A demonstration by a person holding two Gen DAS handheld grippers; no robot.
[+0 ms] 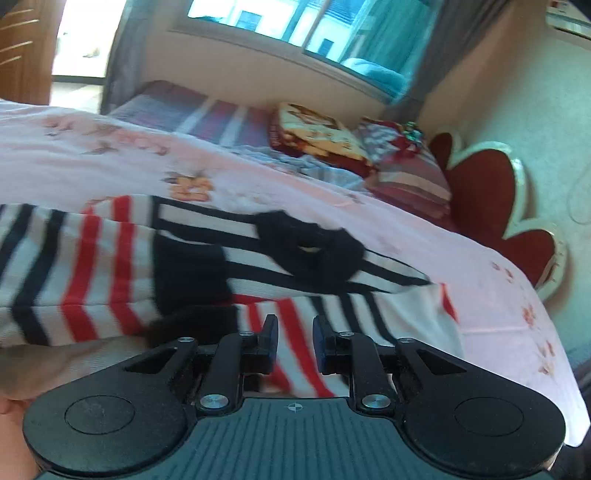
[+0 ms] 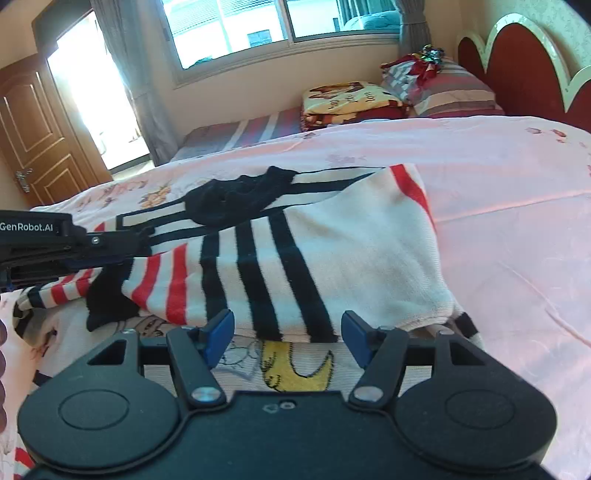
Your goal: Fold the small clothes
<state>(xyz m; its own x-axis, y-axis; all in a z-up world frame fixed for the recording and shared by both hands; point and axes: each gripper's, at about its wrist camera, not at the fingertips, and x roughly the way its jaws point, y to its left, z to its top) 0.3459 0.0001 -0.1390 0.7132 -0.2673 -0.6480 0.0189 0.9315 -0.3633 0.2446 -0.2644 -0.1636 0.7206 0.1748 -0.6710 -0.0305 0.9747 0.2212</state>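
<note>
Nearest my right wrist lens sits the right tool (image 2: 287, 334), low in the centre of the frame, its blue-padded fingers (image 2: 220, 332) spread wide with nothing between them. Just beyond the tips lies the hem of the striped sweater (image 2: 332, 258), and under the gap I see a bit of yellow and white printed fabric (image 2: 295, 369) that the sweater partly covers.

Going by size from there: the bed (image 2: 498, 192) fills most of both views, covered in a pink flowered sheet. Its red scalloped headboard (image 2: 524, 62) stands at the upper right of the right view. A window (image 2: 258, 26) runs along the top, and a wooden door (image 2: 33, 136) stands at the left edge.

That sweater (image 1: 110, 266) is spread across the middle of the bed, white with black and red stripes, partly folded over itself, its black collar (image 2: 240, 199) bunched near the frame's centre.

At the head of the bed, upper right, I make out a striped pillow (image 2: 454, 92) and beside it a folded blanket (image 2: 347, 99) in red and cream.

On my left wrist view, the left tool (image 1: 295, 338) sits at bottom centre, fingers (image 1: 271, 339) parted by a narrow gap, hovering over the sweater's red stripes and gripping nothing. That view is blurred. From the right view the same tool (image 2: 110, 240) shows at the left edge, over the sweater's sleeve side.
</note>
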